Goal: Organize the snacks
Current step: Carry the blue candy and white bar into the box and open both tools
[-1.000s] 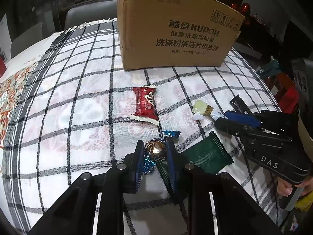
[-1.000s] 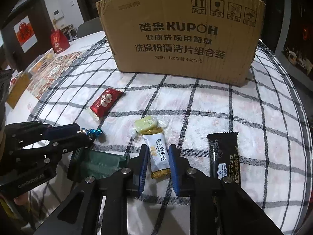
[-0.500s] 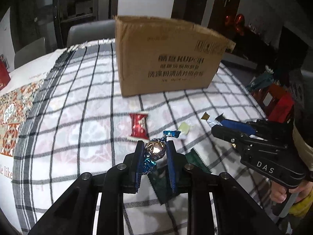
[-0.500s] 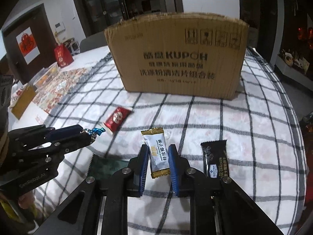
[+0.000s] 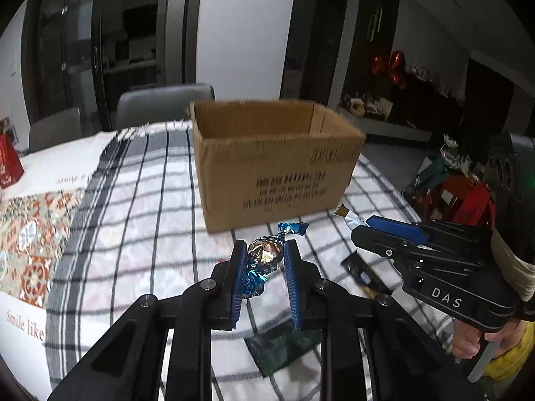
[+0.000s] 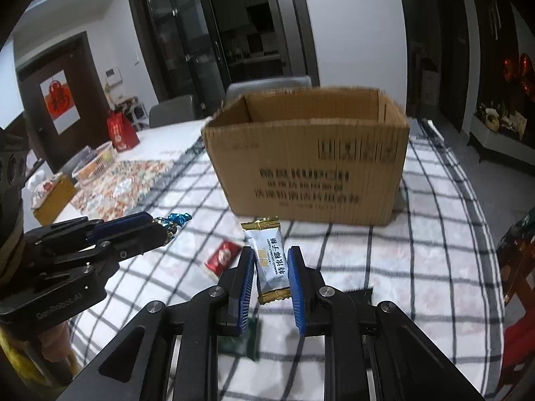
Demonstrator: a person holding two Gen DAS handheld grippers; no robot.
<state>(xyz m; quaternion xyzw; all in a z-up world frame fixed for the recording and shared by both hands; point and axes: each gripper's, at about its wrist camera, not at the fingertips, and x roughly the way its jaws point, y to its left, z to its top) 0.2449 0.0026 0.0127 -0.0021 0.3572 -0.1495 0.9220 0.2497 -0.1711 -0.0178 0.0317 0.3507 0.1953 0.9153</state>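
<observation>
1. Dim dining room with dark glass doors and grey chairs behind a surface covered by a black-and-white checked cloth, with a patterned mat off to the left of the left tongs.
2. Left tongs are narrowed onto a foil-wrapped chocolate ball: the gold body sits pinched between the blue pads, one blue twisted end sticking up past the tips and the other hanging down between the fingers. The candy is held clear above the cloth.
3. Right tongs are closed on a white coconut candy packet with gold crimped ends; it stands upright between the pads, its top end reaching beyond the tips, and is held above the cloth.
4. An open cardboard box with printed lettering stands on the cloth straight ahead of both tongs, well apart from them; its top is open and the inner walls show.
5. Beneath and ahead of the tongs, snacks lie on the cloth: a red packet just left of the right tongs' tips, a dark green packet under the left tongs, and a black cracker packet between the two tongs in the left wrist view.
6. Each wrist view shows the other tool off to its side, with the person's hand on the right tool's handle.
7. A red gift bag and a basket sit far left of the right tongs.
</observation>
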